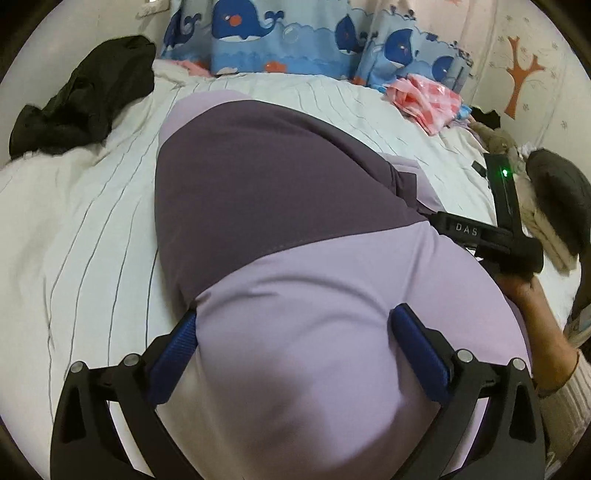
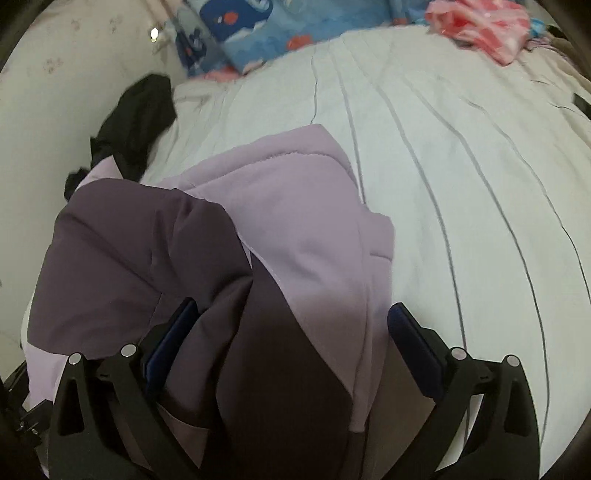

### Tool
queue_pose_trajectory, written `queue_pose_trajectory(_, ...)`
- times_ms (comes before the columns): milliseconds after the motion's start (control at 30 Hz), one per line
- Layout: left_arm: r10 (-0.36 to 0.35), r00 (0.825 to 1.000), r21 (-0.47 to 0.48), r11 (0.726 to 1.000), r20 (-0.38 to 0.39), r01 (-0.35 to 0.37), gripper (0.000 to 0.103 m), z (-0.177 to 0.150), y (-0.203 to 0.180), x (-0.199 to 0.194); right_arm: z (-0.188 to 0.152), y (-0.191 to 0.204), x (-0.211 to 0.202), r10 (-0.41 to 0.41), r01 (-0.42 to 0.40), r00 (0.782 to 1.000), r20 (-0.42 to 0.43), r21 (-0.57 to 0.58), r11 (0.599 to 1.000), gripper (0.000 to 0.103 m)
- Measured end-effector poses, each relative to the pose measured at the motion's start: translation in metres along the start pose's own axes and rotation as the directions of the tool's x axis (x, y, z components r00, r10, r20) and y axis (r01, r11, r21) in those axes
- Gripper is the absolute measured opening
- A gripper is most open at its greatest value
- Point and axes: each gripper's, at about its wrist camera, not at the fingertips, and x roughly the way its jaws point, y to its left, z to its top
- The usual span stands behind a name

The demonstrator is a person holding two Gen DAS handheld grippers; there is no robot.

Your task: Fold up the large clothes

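Observation:
A large two-tone garment, lilac and dark purple (image 1: 280,206), lies on the white striped bed cover (image 1: 92,229). My left gripper (image 1: 295,325) is open, its blue pads (image 1: 417,343) either side of a lilac bulge of the garment. The right gripper's body (image 1: 491,236) shows at the garment's right edge, held by a hand. In the right wrist view the garment (image 2: 295,240) is bunched in folds, and my right gripper (image 2: 291,325) is open with fabric lying between its fingers (image 2: 413,343).
A black garment (image 1: 81,96) lies at the bed's far left, also in the right wrist view (image 2: 136,114). Blue whale-print bedding (image 1: 280,33) and a pink cloth (image 1: 428,99) lie at the head. Grey and cream items (image 1: 554,206) sit at the right edge.

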Motion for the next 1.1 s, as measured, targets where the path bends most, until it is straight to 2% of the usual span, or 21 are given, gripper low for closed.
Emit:
queue_pose_trajectory(67, -0.002, 1.000, -0.022, 1.000, -0.002, 0.002, 0.098, -0.001, 0.006, -0.001, 0.011, 0.017, -0.013, -0.038, 0.036, 0.999, -0.027, -0.062, 0.997, 0.096)
queue_pose_trajectory(133, 0.014, 1.000, -0.033, 0.999, 0.006, -0.013, 0.098, -0.005, 0.008, -0.004, 0.009, 0.032, -0.043, -0.054, 0.054, 0.999, 0.007, -0.089, 0.995, 0.096)
queue_pose_trajectory(167, 0.023, 1.000, -0.049, 0.999, 0.015, -0.022, 0.098, -0.007, 0.010, -0.007, 0.004, 0.038, -0.071, -0.024, 0.029, 0.998, 0.049, -0.105, 0.994, 0.096)
queue_pose_trajectory(233, 0.022, 0.999, -0.062, 0.998, 0.027, -0.020, 0.098, -0.009, 0.013, -0.008, -0.021, 0.051, -0.119, 0.027, -0.007, 0.993, 0.115, -0.173, 0.985, 0.096)
queue_pose_trajectory(300, 0.033, 0.999, -0.066, 0.997, 0.042, -0.030, 0.098, -0.010, 0.013, -0.010, -0.051, 0.061, -0.146, 0.018, 0.019, 0.990, 0.141, -0.259, 0.966, 0.096)
queue_pose_trajectory(333, 0.041, 0.998, -0.065, 0.997, 0.049, -0.038, 0.098, -0.010, 0.012, -0.011, -0.066, 0.067, -0.145, -0.025, 0.061, 0.993, 0.120, -0.306, 0.950, 0.096)
queue_pose_trajectory(367, 0.063, 0.996, -0.055, 0.997, 0.067, -0.059, 0.098, -0.012, 0.009, -0.014, -0.087, 0.068, -0.130, -0.123, 0.137, 0.991, 0.061, -0.377, 0.916, 0.096)
queue_pose_trajectory(400, 0.074, 0.995, -0.036, 0.997, 0.072, -0.071, 0.098, -0.013, 0.004, -0.015, -0.102, 0.062, -0.113, -0.154, 0.154, 0.988, 0.031, -0.401, 0.903, 0.096)
queue_pose_trajectory(433, 0.085, 0.993, -0.016, 0.996, 0.078, -0.084, 0.098, -0.014, -0.001, -0.016, -0.106, 0.053, -0.100, -0.145, 0.142, 0.989, 0.021, -0.378, 0.915, 0.096)
queue_pose_trajectory(500, 0.169, 0.979, 0.039, 0.984, 0.110, -0.174, 0.098, -0.019, -0.022, -0.025, -0.105, 0.042, -0.085, -0.125, 0.104, 0.991, -0.043, -0.332, 0.938, 0.096)
queue_pose_trajectory(567, 0.231, 0.962, 0.090, 0.965, 0.146, -0.245, 0.098, -0.022, -0.039, -0.037, -0.101, 0.046, -0.083, -0.148, 0.120, 0.987, -0.057, -0.341, 0.933, 0.096)
queue_pose_trajectory(633, 0.239, 0.959, 0.110, 0.960, 0.152, -0.256, 0.098, -0.026, -0.048, -0.041, -0.106, 0.050, -0.091, -0.188, 0.161, 0.982, -0.033, -0.385, 0.909, 0.096)
queue_pose_trajectory(767, 0.233, 0.960, 0.073, 0.966, 0.155, -0.247, 0.098, -0.028, -0.043, -0.039, -0.094, 0.049, -0.086, -0.164, 0.122, 0.983, -0.082, -0.375, 0.919, 0.096)
queue_pose_trajectory(833, 0.251, 0.953, 0.065, 0.962, 0.169, -0.264, 0.098, -0.028, -0.041, -0.041, -0.081, 0.056, -0.098, -0.170, 0.126, 0.982, -0.080, -0.396, 0.910, 0.096)
queue_pose_trajectory(867, 0.261, 0.949, 0.069, 0.959, 0.177, -0.276, 0.098, -0.028, -0.041, -0.041, -0.078, 0.066, -0.106, -0.165, 0.127, 0.985, -0.059, -0.407, 0.905, 0.096)
queue_pose_trajectory(933, 0.265, 0.947, 0.067, 0.958, 0.182, -0.280, 0.098, -0.029, -0.038, -0.041, -0.055, 0.085, -0.121, -0.098, 0.098, 0.995, 0.019, -0.404, 0.910, 0.096)
queue_pose_trajectory(1033, 0.234, 0.956, 0.042, 0.969, 0.177, -0.245, 0.098, -0.029, -0.032, -0.040, -0.011, 0.110, -0.135, -0.006, 0.057, 0.991, 0.132, -0.384, 0.922, 0.096)
queue_pose_trajectory(1100, 0.235, 0.954, 0.043, 0.968, 0.185, -0.247, 0.098, -0.030, -0.031, -0.041, 0.021, 0.120, -0.125, 0.054, 0.002, 0.987, 0.150, -0.348, 0.938, 0.096)
